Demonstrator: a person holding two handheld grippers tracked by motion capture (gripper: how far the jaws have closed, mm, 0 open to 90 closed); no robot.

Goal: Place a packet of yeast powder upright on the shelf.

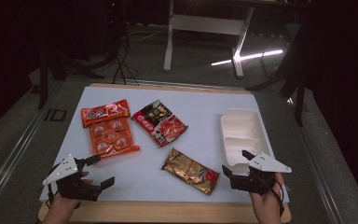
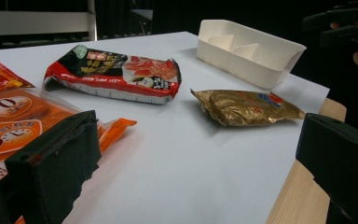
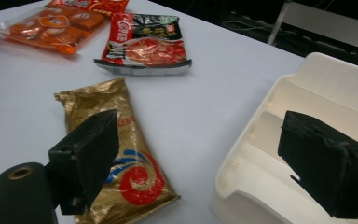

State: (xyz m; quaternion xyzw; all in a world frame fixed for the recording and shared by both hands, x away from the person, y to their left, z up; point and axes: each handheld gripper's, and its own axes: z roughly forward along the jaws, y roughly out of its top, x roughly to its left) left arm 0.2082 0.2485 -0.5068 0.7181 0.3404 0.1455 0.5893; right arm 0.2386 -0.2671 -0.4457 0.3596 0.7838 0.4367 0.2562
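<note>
Both grippers, left (image 1: 94, 171) and right (image 1: 235, 164), gape empty; the right should straddle the gold packet (image 1: 190, 171) across its width.

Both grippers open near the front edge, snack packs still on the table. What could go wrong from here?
1. The gold packet lies flat and crinkly; the right gripper may skid over the foil or pinch only a corner.
2. The white divided tray sits close beside the right gripper, so a sideways swing might bump or shift it.
3. The orange snack pack lies just ahead of the left gripper, overlapped by a red packet; lifting one may drag the other.
</note>
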